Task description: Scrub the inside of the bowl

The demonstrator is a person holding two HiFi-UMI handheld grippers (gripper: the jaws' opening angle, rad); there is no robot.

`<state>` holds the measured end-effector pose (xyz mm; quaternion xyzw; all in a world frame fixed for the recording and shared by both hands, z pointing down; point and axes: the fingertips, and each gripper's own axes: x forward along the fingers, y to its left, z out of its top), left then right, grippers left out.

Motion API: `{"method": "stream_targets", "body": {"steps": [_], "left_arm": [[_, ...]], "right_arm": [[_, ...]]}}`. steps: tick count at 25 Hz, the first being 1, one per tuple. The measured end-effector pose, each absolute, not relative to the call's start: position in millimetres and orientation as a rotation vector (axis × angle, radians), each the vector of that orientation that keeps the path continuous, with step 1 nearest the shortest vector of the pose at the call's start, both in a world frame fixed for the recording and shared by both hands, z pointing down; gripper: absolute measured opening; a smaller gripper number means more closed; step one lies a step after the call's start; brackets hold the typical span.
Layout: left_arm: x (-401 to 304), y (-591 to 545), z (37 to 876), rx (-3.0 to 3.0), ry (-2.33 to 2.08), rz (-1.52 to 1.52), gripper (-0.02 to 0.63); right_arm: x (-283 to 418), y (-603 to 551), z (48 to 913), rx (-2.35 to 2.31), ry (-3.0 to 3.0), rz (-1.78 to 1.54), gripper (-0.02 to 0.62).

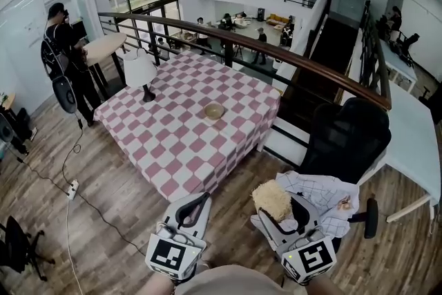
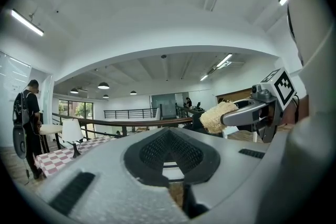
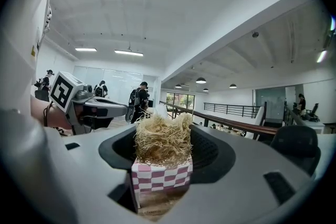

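Observation:
A small tan bowl [image 1: 214,110] stands near the middle of a table with a pink-and-white checked cloth [image 1: 173,148], well ahead of both grippers. My right gripper [image 1: 276,207] is shut on a straw-coloured fibre scrubber [image 1: 271,199], whose tuft [image 3: 163,139] sticks out past the jaws [image 3: 163,161]. My left gripper [image 1: 195,204] is shut with nothing in it; its dark pads meet [image 2: 169,139]. Both are held level over the wooden floor, short of the table's near corner. From the left gripper view the scrubber [image 2: 214,117] shows at the right.
A white-shaded lamp [image 1: 141,74] stands on the table's far left. A railing [image 1: 276,55] runs behind the table. A black office chair [image 1: 349,138] with a pale cloth [image 1: 324,193] is at the right. A person [image 1: 65,55] stands at the left; a power strip [image 1: 72,188] lies on the floor.

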<state>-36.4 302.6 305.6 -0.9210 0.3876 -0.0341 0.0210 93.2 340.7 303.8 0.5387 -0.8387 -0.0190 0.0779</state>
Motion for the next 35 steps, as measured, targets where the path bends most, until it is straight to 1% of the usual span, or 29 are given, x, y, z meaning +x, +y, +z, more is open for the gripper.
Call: {"method": "stream_targets", "body": {"steps": [5, 18, 24, 35], "left_arm": [[-31, 307, 296, -2.814, 1.237, 0.020, 0.015], [-28, 293, 288, -2.711, 1.329, 0.005, 0.015], [-30, 264, 286, -2.686, 1.359, 0.052, 0.015], [-44, 184, 310, -2.714, 1.378, -0.034, 0.015]], "right_arm": [[113, 344, 304, 1.647, -2.516, -0.064, 0.261], [120, 330, 306, 1.666, -2.544, -0.081, 0.261], [122, 304, 309, 1.689, -2.534, -0.098, 0.261], [110, 226, 336, 1.655, -2.486, -0.043, 0.261]]}}
